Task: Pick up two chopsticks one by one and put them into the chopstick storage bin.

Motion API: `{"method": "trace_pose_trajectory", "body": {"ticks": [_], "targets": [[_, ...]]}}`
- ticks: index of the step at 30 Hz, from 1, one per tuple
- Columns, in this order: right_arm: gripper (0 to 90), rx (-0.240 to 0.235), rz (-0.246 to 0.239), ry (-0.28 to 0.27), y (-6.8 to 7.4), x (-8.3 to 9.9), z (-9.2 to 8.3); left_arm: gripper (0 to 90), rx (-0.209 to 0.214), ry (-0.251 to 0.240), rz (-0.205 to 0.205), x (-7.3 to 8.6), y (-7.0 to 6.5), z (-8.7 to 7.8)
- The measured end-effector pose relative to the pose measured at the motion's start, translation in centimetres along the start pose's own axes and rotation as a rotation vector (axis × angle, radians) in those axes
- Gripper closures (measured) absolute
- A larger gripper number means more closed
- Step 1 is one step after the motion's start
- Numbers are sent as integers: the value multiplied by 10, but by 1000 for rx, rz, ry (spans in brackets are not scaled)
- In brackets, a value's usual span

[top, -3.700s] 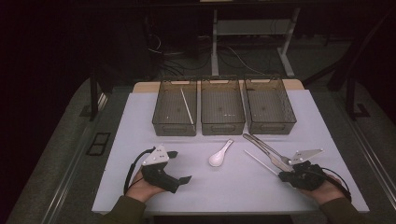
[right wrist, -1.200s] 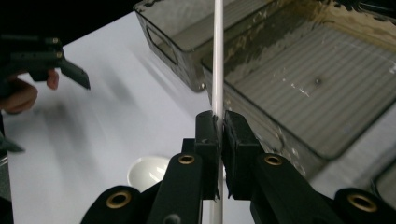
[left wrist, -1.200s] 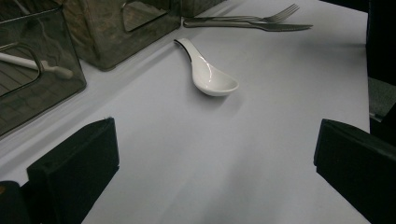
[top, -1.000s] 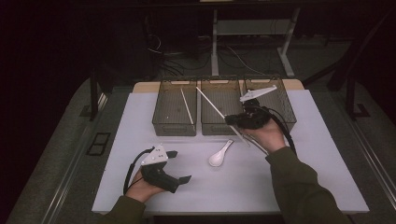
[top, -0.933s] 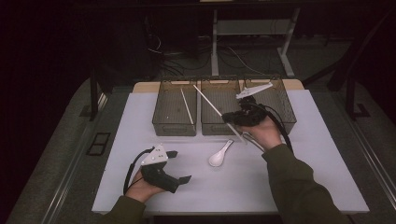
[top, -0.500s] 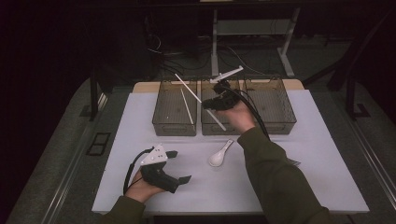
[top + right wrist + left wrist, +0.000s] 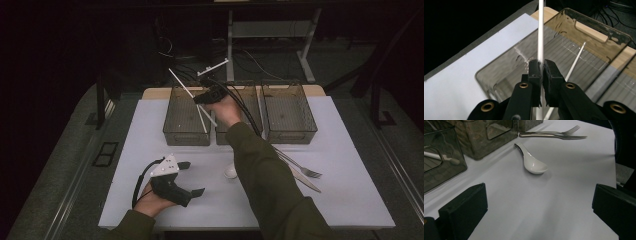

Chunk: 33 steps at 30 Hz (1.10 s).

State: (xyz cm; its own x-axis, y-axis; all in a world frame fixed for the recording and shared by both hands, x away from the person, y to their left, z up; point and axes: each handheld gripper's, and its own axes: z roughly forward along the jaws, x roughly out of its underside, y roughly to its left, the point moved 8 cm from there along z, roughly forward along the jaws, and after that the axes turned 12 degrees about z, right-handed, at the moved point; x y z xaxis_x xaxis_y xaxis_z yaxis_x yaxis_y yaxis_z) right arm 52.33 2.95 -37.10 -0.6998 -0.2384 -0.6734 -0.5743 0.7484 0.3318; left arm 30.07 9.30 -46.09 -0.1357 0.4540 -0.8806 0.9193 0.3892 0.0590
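My right gripper (image 7: pixel 199 98) hangs over the left one of three clear bins (image 7: pixel 185 137), shut on a long white chopstick (image 7: pixel 180 80) that slants up to the left. In the right gripper view the chopstick (image 7: pixel 540 37) is pinched between the pads of the right gripper (image 7: pixel 541 65), above the bin (image 7: pixel 499 75). A second chopstick (image 7: pixel 574 62) lies on that bin's floor. My left gripper (image 7: pixel 192 178) rests on the white mat near the front left, open and holding nothing. Ahead of the left gripper (image 7: pixel 539 207) lies a white ceramic spoon (image 7: pixel 532 163).
A fork (image 7: pixel 300 167) and a knife (image 7: pixel 305 179) lie on the mat at the right, in front of the right bin (image 7: pixel 289 135). The right sleeve crosses the middle of the table and hides part of the spoon (image 7: pixel 231 171) and the middle bin. Cables trail behind the table.
The right hand has carried the chopstick leftward, from over the middle and right bins to over the left bin. The left gripper has stayed where it was.
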Motion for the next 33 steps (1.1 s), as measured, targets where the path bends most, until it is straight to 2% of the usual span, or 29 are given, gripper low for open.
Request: {"method": "trace_pose_trajectory", "body": {"ticks": [7,14,18,21,31,33], "targets": [[847,5,30,-5,1,0,27,0,2,0,-2,0,0,0],[847,30,25,20,-2,11,48,0,7,5,-7,1,0,0],[847,38,12,46,-3,18,55,0,9,5,-9,1,0,0],[846,46,31,65,-5,24,58,0,9,5,-5,1,-1,0],[838,86,50,145,-14,39,68,0,10,5,-7,0,-1,0],[831,92,41,152,-15,41,69,0,10,5,-5,1,-1,0]]}}
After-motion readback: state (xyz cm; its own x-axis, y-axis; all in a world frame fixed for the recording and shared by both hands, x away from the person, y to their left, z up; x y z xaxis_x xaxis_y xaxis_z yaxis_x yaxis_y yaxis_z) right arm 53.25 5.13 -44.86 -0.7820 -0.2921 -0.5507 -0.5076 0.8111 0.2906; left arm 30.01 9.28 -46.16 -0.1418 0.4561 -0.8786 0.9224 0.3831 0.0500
